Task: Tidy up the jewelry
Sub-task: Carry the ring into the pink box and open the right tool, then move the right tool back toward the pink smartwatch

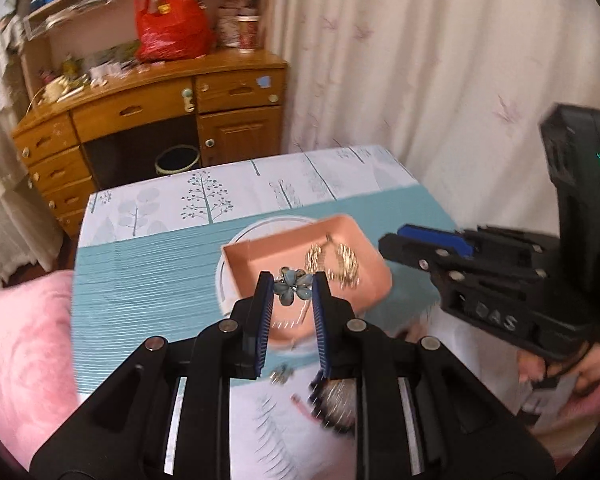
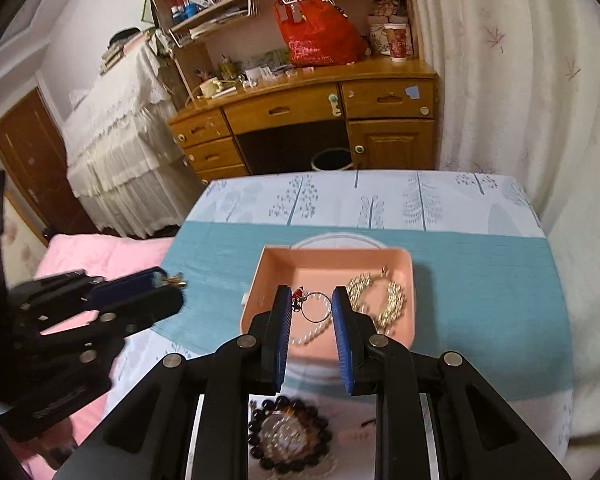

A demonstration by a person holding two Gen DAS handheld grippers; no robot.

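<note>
My left gripper (image 1: 293,286) pinches a blue flower brooch (image 1: 293,287), right gripper (image 2: 313,305) a ring (image 2: 317,307); pink tray (image 2: 404,258) ahead—lower, release.

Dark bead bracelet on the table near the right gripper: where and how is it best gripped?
Probably from above, pinching the bead bracelet across its left arc, with one of the fingers outside the loop and one inside. It lies flat on the tablecloth, so no side offers a raised edge. Something glittery fills its middle, leaving little room.
</note>
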